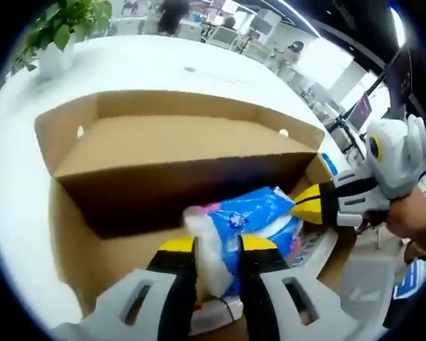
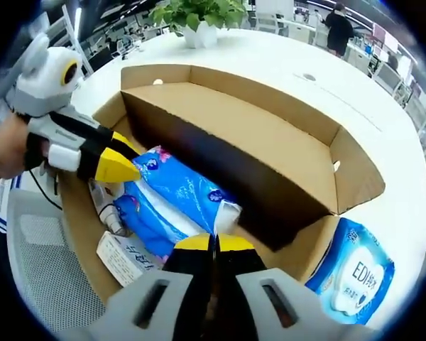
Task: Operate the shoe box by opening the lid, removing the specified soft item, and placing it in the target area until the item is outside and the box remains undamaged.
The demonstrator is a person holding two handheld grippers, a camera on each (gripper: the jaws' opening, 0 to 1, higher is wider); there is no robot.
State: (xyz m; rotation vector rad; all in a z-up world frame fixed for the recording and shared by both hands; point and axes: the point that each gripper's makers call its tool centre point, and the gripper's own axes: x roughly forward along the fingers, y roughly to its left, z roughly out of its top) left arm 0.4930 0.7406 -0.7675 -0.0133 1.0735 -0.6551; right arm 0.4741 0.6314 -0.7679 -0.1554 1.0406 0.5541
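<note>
box mouth: half roofed by raised lid (image 2: 270, 153) | open gap: crowded with blue tissue pack (image 2: 174, 188), both tools in it | white desk (image 2: 383, 121) past box: free | potted plant (image 2: 199, 18) at far edge

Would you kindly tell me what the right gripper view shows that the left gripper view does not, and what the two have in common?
The right gripper view adds a second tissue pack lying on the table outside the cardboard box, a paper leaflet inside the box, and a mesh chair. The left gripper view adds a monitor and a close look at the left claw pinching the blue tissue pack's white end. Both share the open cardboard box, that blue pack and the potted plant.
</note>
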